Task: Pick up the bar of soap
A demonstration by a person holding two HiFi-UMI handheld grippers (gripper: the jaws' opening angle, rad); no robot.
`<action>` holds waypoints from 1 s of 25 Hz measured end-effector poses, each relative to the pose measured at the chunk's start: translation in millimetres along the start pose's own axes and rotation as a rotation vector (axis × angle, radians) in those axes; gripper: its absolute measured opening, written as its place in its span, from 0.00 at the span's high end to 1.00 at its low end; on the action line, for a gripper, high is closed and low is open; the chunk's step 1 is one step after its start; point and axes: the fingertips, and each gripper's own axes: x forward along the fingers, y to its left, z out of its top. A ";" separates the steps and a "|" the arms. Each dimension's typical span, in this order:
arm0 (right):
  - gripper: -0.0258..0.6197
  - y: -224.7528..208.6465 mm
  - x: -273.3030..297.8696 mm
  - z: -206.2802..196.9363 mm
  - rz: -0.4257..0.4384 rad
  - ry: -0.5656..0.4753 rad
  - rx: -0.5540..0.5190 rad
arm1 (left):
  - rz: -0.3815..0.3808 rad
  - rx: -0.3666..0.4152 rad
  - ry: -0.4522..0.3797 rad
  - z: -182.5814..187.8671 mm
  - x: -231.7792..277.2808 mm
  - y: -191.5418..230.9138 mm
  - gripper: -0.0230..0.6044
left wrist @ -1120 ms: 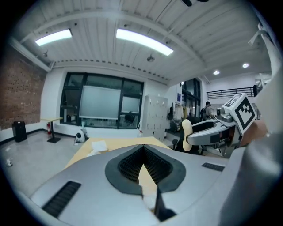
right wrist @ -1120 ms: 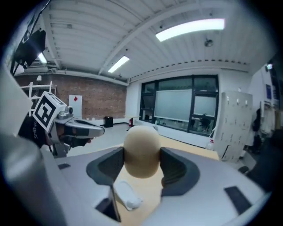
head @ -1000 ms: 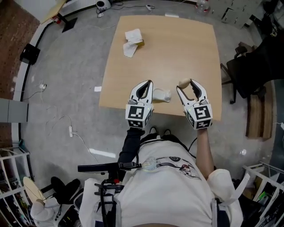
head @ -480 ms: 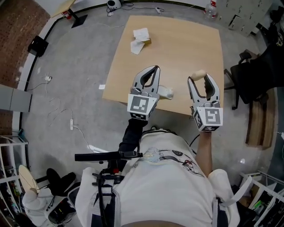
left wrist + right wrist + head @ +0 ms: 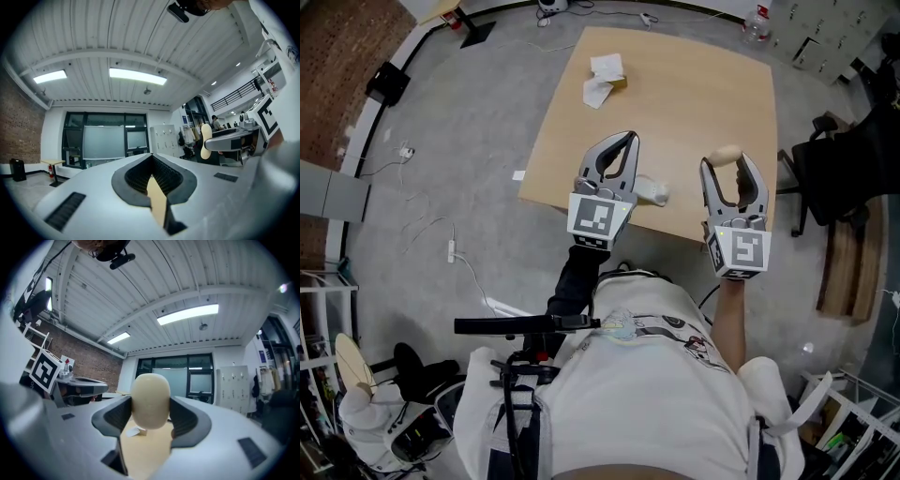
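Right gripper: lower right of the head view, jaws pinching the soap by its two flat sides.
Soap: pale, rounded bar; in the right gripper view it fills the gap between the jaws, upper end standing proud of them.
Soap, position: over the near right part of the table; the right gripper view shows tabletop below it, so it appears lifted clear.
Left gripper: centre of the head view, jaws pressed together with nothing between them; the soap shows at the right of the left gripper view.
White lump: lies on the table near its front edge, between the two grippers; what it is cannot be told.
Paper wad: upper centre of the head view, at the table's far left corner, well apart from both grippers.
Progress: the pick-up looks done, grasp made and bar raised; nothing of the task appears left but to hold it.
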 end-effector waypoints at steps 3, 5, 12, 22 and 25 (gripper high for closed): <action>0.56 -0.5 -0.6 1.2 0.000 -0.003 -0.004 | 0.000 -0.001 0.002 -0.9 0.6 -0.8 0.96; 0.56 -0.3 -0.6 3.0 0.000 -0.006 -0.007 | 0.001 -0.002 0.004 -1.0 1.1 -1.4 0.96; 0.56 0.2 -0.5 6.7 -0.011 -0.019 -0.007 | 0.003 -0.005 0.012 -4.4 2.4 -0.6 0.96; 0.56 0.6 5.4 3.8 -0.003 -0.025 -0.008 | 0.007 -0.011 0.015 -7.1 7.2 -1.3 0.96; 0.56 1.0 7.6 1.7 0.001 -0.021 0.001 | 0.007 -0.013 0.021 -8.8 8.7 -0.2 0.96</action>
